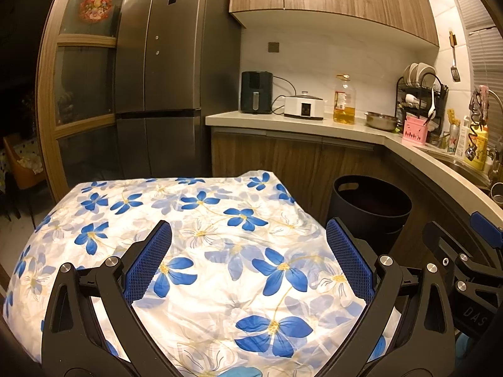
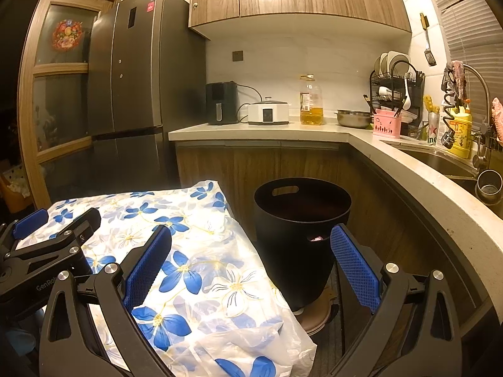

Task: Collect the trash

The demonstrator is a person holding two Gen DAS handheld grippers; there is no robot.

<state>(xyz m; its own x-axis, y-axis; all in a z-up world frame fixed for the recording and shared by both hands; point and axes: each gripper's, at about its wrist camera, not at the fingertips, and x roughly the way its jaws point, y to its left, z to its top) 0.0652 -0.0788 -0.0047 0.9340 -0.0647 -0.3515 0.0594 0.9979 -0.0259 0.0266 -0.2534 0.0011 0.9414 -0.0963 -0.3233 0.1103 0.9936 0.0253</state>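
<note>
Both claws are hanging wide apart and holding nothing, the left gripper [image 1: 248, 251] over the flowered table cloth [image 1: 201, 220] and the right gripper [image 2: 251, 251] nearer the black bin [image 2: 301, 216], which is waiting just beside the table. I am seeing no trash on the cloth.

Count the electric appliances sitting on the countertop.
2: a dark air fryer next to the fridge, and a white cooker just right of it. The dish rack may hide others.
</note>
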